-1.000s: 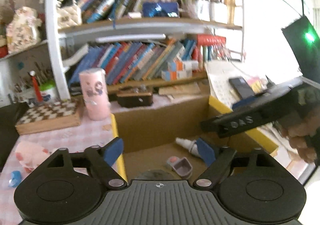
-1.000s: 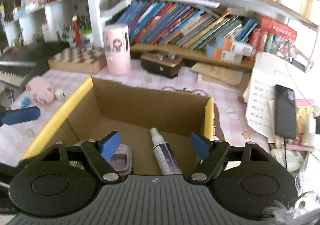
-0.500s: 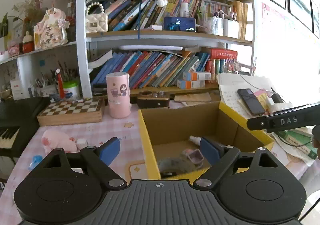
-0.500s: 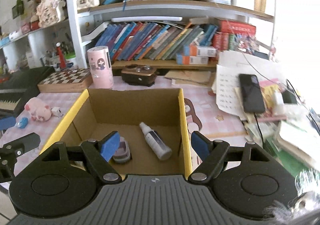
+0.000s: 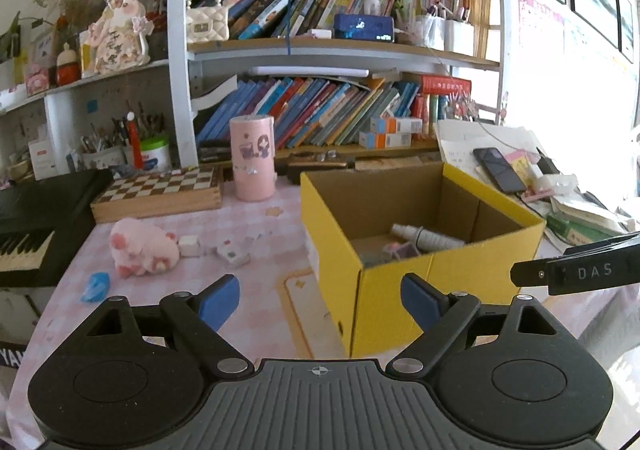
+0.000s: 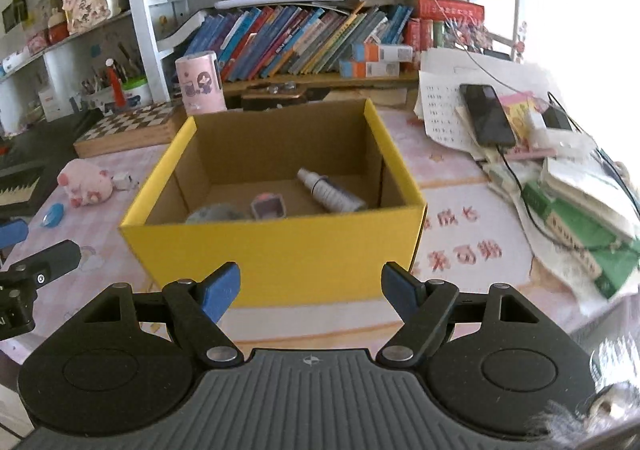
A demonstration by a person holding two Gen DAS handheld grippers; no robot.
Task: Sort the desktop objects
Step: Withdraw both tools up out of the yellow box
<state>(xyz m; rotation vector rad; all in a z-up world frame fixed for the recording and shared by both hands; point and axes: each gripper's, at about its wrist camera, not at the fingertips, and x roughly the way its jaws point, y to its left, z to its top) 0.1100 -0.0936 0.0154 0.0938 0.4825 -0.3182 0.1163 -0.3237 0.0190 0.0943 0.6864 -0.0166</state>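
Note:
A yellow cardboard box stands on the pink checked desk. Inside lie a white spray bottle, a small purple case and a grey round object. My left gripper is open and empty, held back from the box's left front corner. My right gripper is open and empty, in front of the box's near wall. On the desk left of the box lie a pink plush pig, a blue clip and small white pieces.
A chessboard box and a pink cylinder stand behind. A black keyboard is at the left. A phone, papers and green books pile at the right. Bookshelves rise at the back.
Both grippers have pulled back and up from over the box, so the box's outer walls now show. Both stay open. The box's contents have not moved.

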